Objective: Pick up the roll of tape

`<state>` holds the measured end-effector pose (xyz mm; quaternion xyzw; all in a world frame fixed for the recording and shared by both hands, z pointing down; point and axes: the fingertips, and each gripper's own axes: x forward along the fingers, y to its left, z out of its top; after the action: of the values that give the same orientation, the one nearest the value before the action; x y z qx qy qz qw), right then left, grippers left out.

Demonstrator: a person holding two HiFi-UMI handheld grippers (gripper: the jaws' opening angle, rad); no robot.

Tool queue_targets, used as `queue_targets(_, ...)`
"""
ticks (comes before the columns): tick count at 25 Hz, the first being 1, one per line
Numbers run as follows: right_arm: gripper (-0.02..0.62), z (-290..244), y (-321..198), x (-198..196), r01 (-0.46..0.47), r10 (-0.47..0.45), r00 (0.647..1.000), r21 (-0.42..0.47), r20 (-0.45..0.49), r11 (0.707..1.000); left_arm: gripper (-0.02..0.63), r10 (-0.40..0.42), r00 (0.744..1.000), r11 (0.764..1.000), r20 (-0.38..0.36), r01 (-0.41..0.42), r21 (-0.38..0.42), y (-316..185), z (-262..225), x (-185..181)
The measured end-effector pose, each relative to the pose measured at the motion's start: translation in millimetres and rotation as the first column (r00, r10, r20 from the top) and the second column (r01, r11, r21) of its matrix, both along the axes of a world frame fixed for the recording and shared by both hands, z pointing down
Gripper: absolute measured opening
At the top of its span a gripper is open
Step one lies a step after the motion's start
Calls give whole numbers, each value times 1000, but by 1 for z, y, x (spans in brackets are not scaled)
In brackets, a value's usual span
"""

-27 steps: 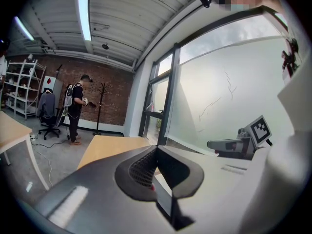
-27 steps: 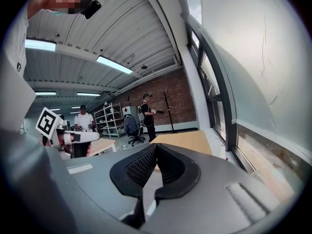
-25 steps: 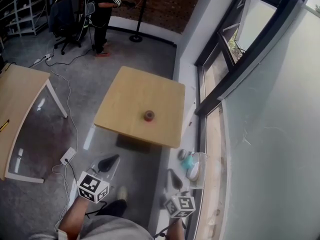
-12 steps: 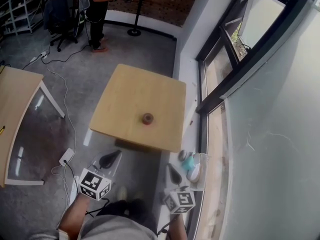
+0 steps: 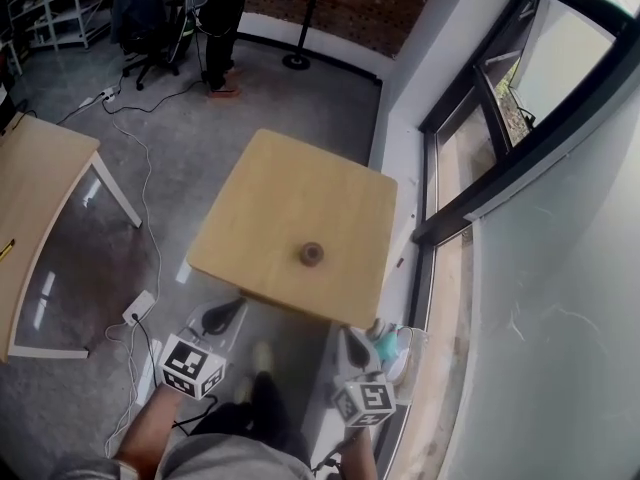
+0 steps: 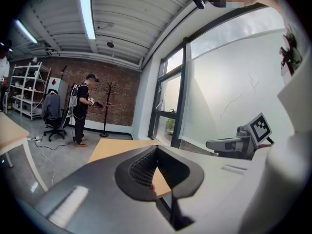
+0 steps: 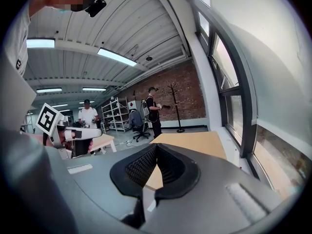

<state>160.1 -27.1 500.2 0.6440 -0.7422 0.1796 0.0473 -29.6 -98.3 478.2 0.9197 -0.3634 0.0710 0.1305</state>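
The person is stepping closer, so the table [image 5: 270,188] is now lying just ahead of both grippers. The roll of tape [image 5: 311,254] is sitting a little in from the table's near edge, untouched. The left gripper [image 5: 224,317] and right gripper [image 5: 351,344] are both holding their fingers pressed together, empty, and will need opening.

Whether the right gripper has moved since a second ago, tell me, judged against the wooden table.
Yes. The right gripper has closed in on the wooden table's near edge.
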Motion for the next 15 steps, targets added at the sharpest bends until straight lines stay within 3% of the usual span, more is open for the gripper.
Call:
queue_targets(5,14,15,-35,11,25,-25,1000,1,2,1000,0,-40,999,999,-9,40,-17,-28,17,12)
queue_targets(15,14,83,-73,33,39,-38,999,-141,9,989,0,-32,997,996,70,37,-80,-63,84,30)
